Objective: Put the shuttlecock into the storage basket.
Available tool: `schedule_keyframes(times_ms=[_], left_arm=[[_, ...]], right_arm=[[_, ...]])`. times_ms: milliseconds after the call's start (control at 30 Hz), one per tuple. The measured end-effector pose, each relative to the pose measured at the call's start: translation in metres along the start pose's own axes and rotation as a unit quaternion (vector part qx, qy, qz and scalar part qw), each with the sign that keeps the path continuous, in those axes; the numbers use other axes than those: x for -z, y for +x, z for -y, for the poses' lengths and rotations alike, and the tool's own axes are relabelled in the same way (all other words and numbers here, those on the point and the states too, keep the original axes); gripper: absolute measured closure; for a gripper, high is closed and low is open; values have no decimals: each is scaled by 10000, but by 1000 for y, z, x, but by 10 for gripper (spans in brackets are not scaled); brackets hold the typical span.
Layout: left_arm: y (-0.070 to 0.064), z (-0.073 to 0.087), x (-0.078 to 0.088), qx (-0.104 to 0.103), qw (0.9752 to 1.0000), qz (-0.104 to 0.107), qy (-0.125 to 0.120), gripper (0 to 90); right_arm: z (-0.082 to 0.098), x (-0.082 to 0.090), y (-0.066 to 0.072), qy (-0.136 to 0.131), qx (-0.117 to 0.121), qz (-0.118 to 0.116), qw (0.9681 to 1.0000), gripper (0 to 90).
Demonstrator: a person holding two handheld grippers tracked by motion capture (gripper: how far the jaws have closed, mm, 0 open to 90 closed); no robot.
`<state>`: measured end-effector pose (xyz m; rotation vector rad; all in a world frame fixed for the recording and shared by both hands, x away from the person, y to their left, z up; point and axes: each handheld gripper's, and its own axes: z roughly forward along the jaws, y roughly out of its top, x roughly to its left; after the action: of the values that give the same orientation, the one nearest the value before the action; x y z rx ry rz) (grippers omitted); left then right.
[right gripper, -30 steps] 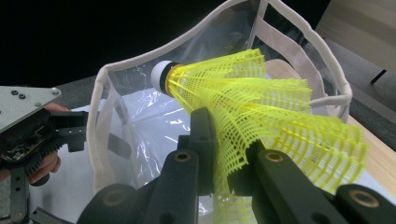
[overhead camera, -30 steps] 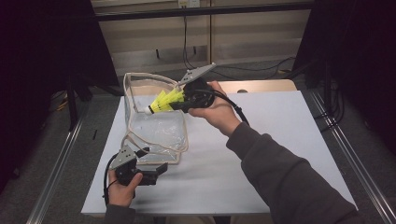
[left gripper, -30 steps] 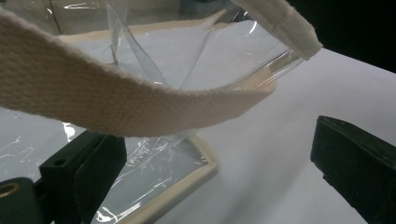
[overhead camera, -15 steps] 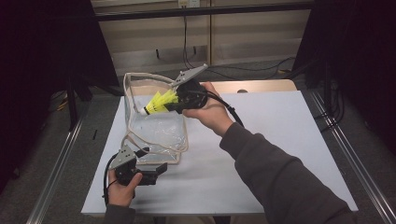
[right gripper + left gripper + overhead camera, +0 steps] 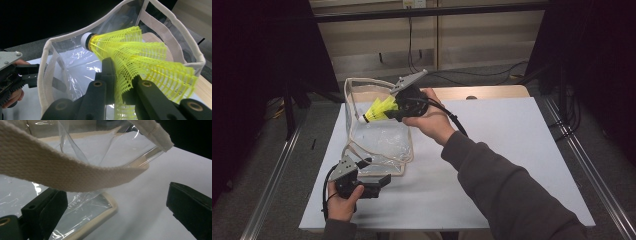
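A clear plastic bag (image 5: 379, 142) with cream fabric trim stands open on the white table (image 5: 512, 150). My right gripper (image 5: 391, 112) is shut on the skirt of a yellow shuttlecock (image 5: 379, 109), which it holds tilted above the bag's mouth. The white cork tip points down and left. In the right gripper view the shuttlecock (image 5: 140, 57) sits pinched between the jaws of the right gripper (image 5: 120, 75), over the bag's rim (image 5: 45, 57). My left gripper (image 5: 379, 182) rests open at the bag's near bottom corner. In the left gripper view a cream strap (image 5: 62, 175) hangs across in front of the left gripper (image 5: 115, 205).
A wooden board (image 5: 492, 92) lies along the table's far edge. Metal rails (image 5: 272, 185) run down both sides of the table. Cables trail on the floor behind. The table's right half is bare white surface.
The right gripper has edged a little to the left with the shuttlecock, further over the bag's opening. The left gripper has stayed put.
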<state>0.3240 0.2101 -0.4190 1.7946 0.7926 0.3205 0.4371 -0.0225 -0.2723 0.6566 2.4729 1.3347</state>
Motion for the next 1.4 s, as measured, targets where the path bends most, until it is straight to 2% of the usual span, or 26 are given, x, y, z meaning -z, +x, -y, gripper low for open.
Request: schedule_keyframes(times_ms=[367, 1067, 1400], left_arm=[[0, 0, 0, 2, 10000, 12, 2, 36], [0, 0, 0, -2, 10000, 22, 2, 36], [0, 0, 0, 6, 10000, 23, -4, 36]], right_arm=[[1, -13, 3, 98, 33, -9, 9999, 827], [2, -39, 6, 221, -104, 49, 9997, 826], [2, -47, 6, 226, -149, 37, 9996, 826]])
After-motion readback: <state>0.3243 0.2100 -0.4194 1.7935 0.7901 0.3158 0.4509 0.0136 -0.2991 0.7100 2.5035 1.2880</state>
